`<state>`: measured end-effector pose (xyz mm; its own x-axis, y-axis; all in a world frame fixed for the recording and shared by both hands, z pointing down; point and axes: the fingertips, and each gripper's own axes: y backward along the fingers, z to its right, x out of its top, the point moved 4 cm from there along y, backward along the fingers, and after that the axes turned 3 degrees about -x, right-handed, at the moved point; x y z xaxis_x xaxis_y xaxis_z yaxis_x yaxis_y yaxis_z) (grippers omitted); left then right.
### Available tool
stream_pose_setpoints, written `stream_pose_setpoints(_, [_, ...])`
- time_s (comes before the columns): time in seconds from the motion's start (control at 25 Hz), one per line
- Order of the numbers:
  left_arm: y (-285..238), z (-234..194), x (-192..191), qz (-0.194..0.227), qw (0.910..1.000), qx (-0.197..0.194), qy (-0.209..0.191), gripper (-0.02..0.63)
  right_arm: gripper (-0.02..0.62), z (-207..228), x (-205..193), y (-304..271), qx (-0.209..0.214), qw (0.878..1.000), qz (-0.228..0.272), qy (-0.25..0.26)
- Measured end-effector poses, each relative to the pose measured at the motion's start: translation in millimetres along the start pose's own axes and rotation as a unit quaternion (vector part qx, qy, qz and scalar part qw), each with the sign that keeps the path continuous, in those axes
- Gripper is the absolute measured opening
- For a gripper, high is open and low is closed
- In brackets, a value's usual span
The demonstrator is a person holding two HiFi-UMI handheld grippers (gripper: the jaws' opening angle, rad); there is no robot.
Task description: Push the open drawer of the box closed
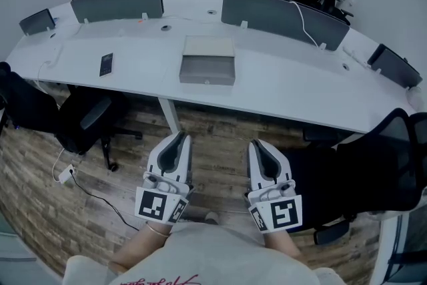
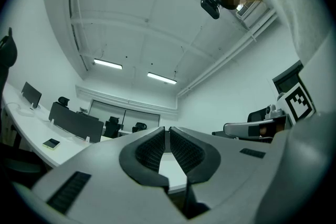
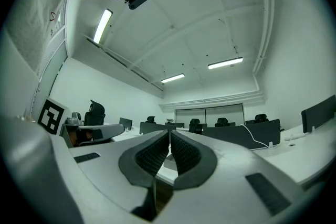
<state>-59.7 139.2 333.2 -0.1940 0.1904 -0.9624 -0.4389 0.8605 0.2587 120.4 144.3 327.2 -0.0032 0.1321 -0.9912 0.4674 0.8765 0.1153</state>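
Note:
A small box (image 1: 209, 46) rests on the white curved desk (image 1: 280, 87), with its grey drawer (image 1: 207, 69) pulled out toward me. Both grippers hang low over the wooden floor, well short of the desk. My left gripper (image 1: 179, 137) is shut with nothing between its jaws, and in its own view the left gripper (image 2: 167, 136) points up toward the far room. My right gripper (image 1: 257, 145) is also shut and empty; in the right gripper view the tips of the right gripper (image 3: 169, 139) meet in front of the box (image 3: 169, 163), of which only a sliver shows.
A dark phone (image 1: 106, 64) lies on the desk's left part. Grey divider screens (image 1: 117, 3) stand along the desk's far edge. Black office chairs (image 1: 87, 118) sit under the desk at left and at right (image 1: 373, 163). A cable and power strip (image 1: 65, 174) lie on the floor.

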Motion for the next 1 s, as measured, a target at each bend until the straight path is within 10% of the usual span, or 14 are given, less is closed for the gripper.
stream_pose_setpoints(1.0, [-55,-31,-46,-0.041,0.999,0.012,0.008,0.092,0.023,28,-26,-53,0.009,1.0,-0.017,-0.015])
